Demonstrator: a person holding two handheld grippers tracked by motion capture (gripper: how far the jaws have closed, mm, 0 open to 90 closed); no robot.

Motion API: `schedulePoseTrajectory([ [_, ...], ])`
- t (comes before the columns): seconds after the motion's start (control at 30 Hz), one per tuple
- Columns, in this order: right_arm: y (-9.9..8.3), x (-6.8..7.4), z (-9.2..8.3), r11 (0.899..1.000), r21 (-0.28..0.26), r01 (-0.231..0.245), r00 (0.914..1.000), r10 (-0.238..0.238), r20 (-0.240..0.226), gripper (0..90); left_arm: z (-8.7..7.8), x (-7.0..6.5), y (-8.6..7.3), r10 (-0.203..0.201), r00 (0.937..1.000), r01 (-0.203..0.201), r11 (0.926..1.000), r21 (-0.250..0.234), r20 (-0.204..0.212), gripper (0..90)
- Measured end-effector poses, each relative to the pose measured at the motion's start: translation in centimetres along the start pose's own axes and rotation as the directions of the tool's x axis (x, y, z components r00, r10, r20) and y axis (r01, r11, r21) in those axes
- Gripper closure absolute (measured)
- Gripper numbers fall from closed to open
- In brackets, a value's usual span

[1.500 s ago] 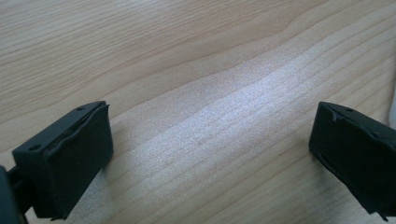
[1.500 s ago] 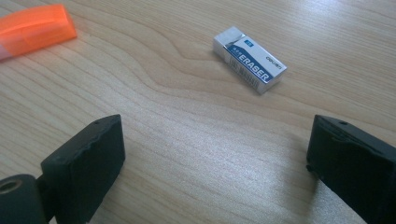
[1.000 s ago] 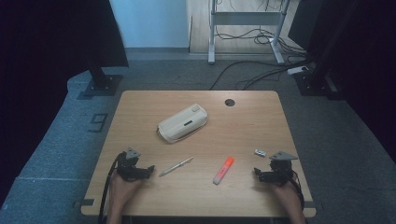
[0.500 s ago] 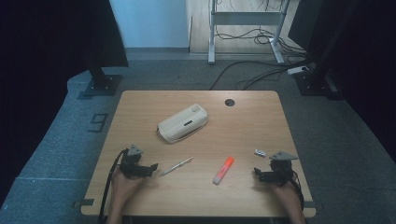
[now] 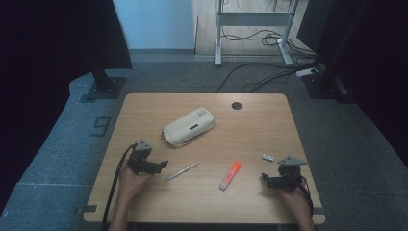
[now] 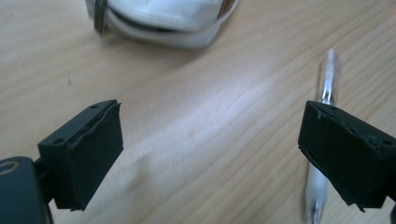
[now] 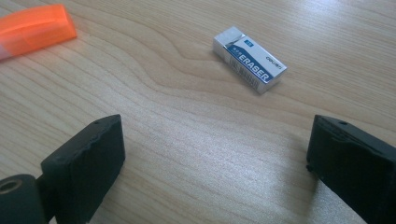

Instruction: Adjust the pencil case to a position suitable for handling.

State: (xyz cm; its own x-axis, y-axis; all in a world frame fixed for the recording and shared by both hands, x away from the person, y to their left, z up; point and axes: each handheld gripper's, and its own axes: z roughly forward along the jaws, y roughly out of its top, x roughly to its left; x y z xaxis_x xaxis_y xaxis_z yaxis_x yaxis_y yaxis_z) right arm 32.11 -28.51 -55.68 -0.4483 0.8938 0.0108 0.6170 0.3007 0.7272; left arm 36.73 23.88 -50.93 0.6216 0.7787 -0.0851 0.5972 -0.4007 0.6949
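The left gripper (image 5: pixel 161 164) rests low over the table (image 5: pixel 144 110) near the front left edge, its jaws spread wide and holding nothing. In the left gripper view, the pen (image 6: pixel 322 140) lies just beside the right-hand jaw and partly behind it, not between the jaws; the white pencil case (image 6: pixel 163 21) lies farther ahead. In the high view, the pen (image 5: pixel 182 171) lies at a slant just to the right of this gripper, apart from the pencil case (image 5: pixel 188 127). The right gripper (image 5: pixel 266 179) sits near the front right edge, likewise wide open and empty, with the eraser (image 7: pixel 250 59) ahead of its jaws and the orange highlighter (image 7: pixel 35 29) off to the side. Judged from this alignment, closing the left gripper now would likely miss the pen or catch it with one jaw only, which could roll or flick it across the smooth wood. The pen is thin, round and glossy, so an off-centre grip may let it pivot or slip. A low approach may also scrape a jaw on the tabletop.
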Motion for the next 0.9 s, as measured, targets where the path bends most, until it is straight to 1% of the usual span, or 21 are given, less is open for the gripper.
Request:
schedulePoseTrajectory([
  [0.1, 0.0, 0.0, 0.0, 1.000, 0.000, 0.000, 1.0000, 0.000, 0.000, 4.1, 0.3, 0.0, 1.0, 0.018, 0.9998, -0.018, 0.9998, 0.008, 0.002, 6.8],
  [0.2, 0.0, 0.0, 0.0, 1.000, 0.000, 0.000, 1.0000, 0.000, 0.000, 4.1, 0.5, -0.1, 1.8, 0.027, 0.9996, -0.027, 0.9996, 0.009, 0.008, 6.8],
  [0.4, 0.0, 0.0, 0.0, 1.000, 0.000, -0.001, 1.0000, 0.001, 0.000, 4.0, 0.9, 0.1, 3.6, 0.040, 0.9991, -0.040, 0.9992, 0.004, 0.014, 7.8],
  [0.47, 0.0, 0.0, 0.0, 1.000, 0.000, -0.001, 1.0000, 0.001, 0.000, 4.1, 1.1, 0.1, 4.3, 0.055, 0.9984, -0.056, 0.9984, 0.006, 0.011, 8.4],
  [0.5, 0.0, 0.0, 0.0, 1.000, 0.000, 0.000, 1.0000, 0.000, 0.000, 4.1, 1.3, 0.2, 4.8, 0.056, 0.9982, -0.056, 0.9984, 0.002, 0.019, 9.3],
  [0.53, 0.0, 0.0, 0.0, 1.000, 0.000, 0.000, 1.0000, 0.000, 0.000, 4.1, 1.3, 0.2, 4.8, 0.056, 0.9982, -0.056, 0.9984, 0.002, 0.019, 9.3],
  [0.57, 0.0, 0.0, 0.0, 1.000, 0.000, -0.001, 1.0000, 0.001, 0.000, 4.0, 1.7, 0.2, 5.4, 0.064, 0.9977, -0.064, 0.9979, 0.003, 0.020, 9.5],
  [0.6, 0.0, 0.0, 0.0, 1.000, 0.000, 0.000, 1.0000, 0.000, 0.000, 4.1, 1.7, 0.2, 5.4, 0.064, 0.9977, -0.064, 0.9979, 0.003, 0.020, 10.4],
  [0.63, 0.0, 0.0, 0.0, 1.000, 0.000, 0.000, 1.0000, 0.000, 0.000, 4.0, 2.0, 0.2, 5.8, 0.065, 0.9970, -0.065, 0.9979, 0.002, 0.041, 11.4],
  [0.67, 0.0, 0.0, 0.0, 1.000, 0.000, 0.000, 1.0000, 0.000, 0.000, 4.0, 2.0, 0.2, 5.8, 0.065, 0.9970, -0.065, 0.9979, 0.002, 0.041, 11.4],
  [0.7, 0.0, 0.0, 0.0, 1.000, 0.000, 0.000, 1.0000, 0.000, 0.000, 4.1, 2.5, 0.2, 6.3, 0.074, 0.9963, -0.075, 0.9971, 0.017, 0.045, 11.5],
  [0.73, 0.0, 0.0, 0.0, 1.000, 0.000, 0.000, 1.0000, 0.000, 0.000, 4.1, 2.5, 0.2, 6.3, 0.074, 0.9963, -0.075, 0.9971, 0.017, 0.045, 11.6],
  [0.77, 0.0, 0.0, 0.0, 1.000, 0.000, 0.000, 1.0000, 0.000, 0.000, 4.0, 2.7, 0.2, 6.6, 0.085, 0.9953, -0.086, 0.9962, 0.015, 0.046, 11.6],
  [0.8, 0.0, 0.0, 0.0, 1.000, 0.000, 0.000, 1.0000, 0.000, 0.000, 4.1, 2.8, 0.3, 6.7, 0.084, 0.9951, -0.084, 0.9963, 0.014, 0.053, 12.5],
  [0.83, 0.0, 0.0, 0.0, 1.000, 0.000, 0.000, 1.0000, 0.000, 0.000, 4.1, 3.2, 0.3, 7.2, 0.086, 0.9948, -0.087, 0.9958, 0.028, 0.055, 12.9],
  [0.87, 0.0, 0.0, 0.0, 1.000, 0.000, 0.000, 1.0000, 0.000, 0.000, 4.1, 3.2, 0.3, 7.2, 0.086, 0.9948, -0.087, 0.9958, 0.028, 0.055, 13.6],
  [0.9, 0.0, 0.0, 0.0, 1.000, 0.000, 0.000, 1.0000, 0.000, 0.000, 4.0, 3.5, 0.2, 7.6, 0.094, 0.9943, -0.095, 0.9952, 0.022, 0.050, 14.1],
])
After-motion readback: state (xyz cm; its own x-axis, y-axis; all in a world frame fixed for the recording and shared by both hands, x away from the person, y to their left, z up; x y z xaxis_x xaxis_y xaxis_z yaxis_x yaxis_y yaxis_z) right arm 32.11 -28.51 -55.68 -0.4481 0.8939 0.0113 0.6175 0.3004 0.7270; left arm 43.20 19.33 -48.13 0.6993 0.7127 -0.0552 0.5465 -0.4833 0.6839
